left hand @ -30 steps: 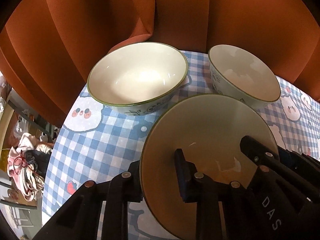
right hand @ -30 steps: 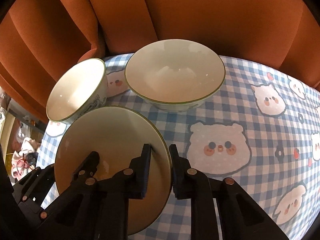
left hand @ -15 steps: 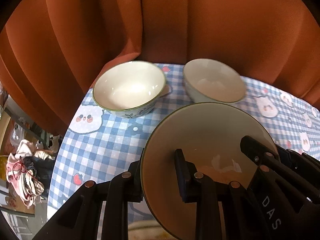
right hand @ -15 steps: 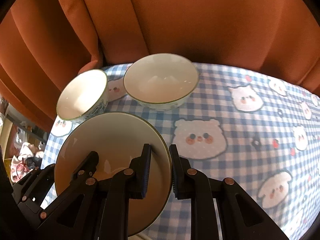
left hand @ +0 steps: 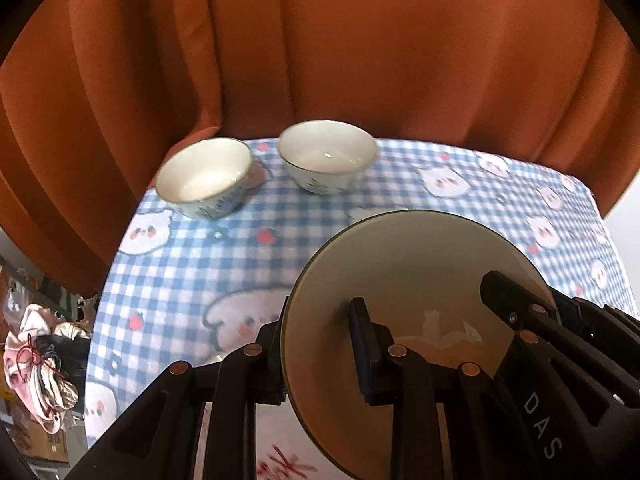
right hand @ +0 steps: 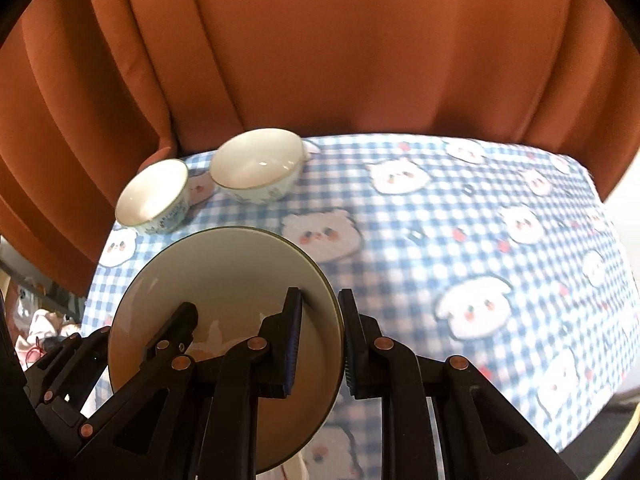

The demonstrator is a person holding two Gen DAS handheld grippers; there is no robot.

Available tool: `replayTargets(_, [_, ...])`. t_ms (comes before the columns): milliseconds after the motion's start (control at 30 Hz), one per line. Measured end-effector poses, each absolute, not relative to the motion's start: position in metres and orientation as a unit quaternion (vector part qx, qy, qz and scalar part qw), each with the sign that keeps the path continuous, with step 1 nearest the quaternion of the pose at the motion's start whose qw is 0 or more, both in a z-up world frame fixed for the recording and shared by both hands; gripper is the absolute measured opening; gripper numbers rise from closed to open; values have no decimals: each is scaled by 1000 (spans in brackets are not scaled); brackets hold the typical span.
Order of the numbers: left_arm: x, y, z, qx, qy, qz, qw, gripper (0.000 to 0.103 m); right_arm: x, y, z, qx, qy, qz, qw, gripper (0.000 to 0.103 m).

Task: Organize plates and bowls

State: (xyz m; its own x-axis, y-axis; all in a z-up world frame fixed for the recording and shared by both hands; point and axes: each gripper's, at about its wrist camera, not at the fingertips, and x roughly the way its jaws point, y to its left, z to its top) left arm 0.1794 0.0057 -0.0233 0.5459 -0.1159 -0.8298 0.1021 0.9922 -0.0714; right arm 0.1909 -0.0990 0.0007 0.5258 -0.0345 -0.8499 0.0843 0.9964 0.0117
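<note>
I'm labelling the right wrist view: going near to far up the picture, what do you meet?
right gripper clamped on the plate → left bowl → right bowl → orange curtain.

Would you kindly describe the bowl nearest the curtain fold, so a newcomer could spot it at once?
Start at the blue checked tablecloth and follow it to the far corner by the orange curtain. Two white bowls sit there side by side, apart; yours is the left bowl, closest to the table's edge, unlike the right bowl.
</note>
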Motion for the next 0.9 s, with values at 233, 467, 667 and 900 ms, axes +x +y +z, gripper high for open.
replayTargets(233, [141, -28, -23, 8, 476, -83, 875, 24, 145, -127, 5, 34, 488, -59, 870, 22])
replayTargets(467, [118, -61, -30, 10, 486, -77, 871, 24, 115, -162, -3, 37, 496, -59, 866, 22])
replayTargets(667, [105, -87, -47, 1, 496, -55, 866, 24, 103, -189, -19, 29, 503, -39, 863, 22])
replayTargets(900, [100, -114, -70, -11, 513, -24, 858, 24, 104, -217, -42, 13, 523, -10, 852, 22])
